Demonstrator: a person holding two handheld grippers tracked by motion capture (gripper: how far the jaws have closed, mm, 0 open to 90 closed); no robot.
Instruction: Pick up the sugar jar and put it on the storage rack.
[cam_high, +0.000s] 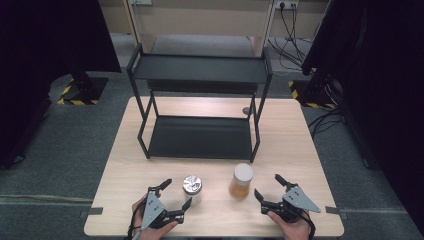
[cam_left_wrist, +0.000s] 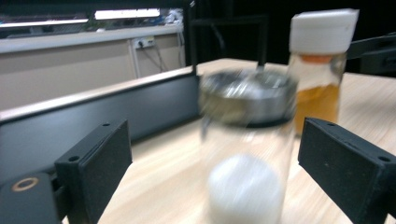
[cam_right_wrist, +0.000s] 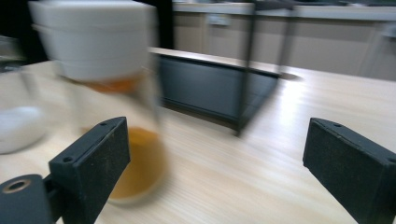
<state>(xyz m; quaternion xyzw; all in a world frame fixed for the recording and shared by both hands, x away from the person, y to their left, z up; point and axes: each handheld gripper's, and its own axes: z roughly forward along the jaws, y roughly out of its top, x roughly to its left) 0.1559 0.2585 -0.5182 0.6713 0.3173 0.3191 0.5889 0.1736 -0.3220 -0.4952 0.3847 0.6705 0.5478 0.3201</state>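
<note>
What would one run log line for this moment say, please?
left gripper: open, at metal-lid jar | right gripper: open, beside white-lid jar | shelf rack: bare

We see the metal-lidded jar (cam_left_wrist: 245, 149) smeared by blur, and the white-capped jar (cam_right_wrist: 107, 93) blurred and cut off at top.

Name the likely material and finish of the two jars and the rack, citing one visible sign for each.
Metal-lidded jar: clear glass or plastic, see-through wall; shiny lid looks like metal.
White-lidded jar: clear wall showing amber contents; matte lid, probably plastic.
Rack: thin dark frame, matte black, likely painted metal.
</note>
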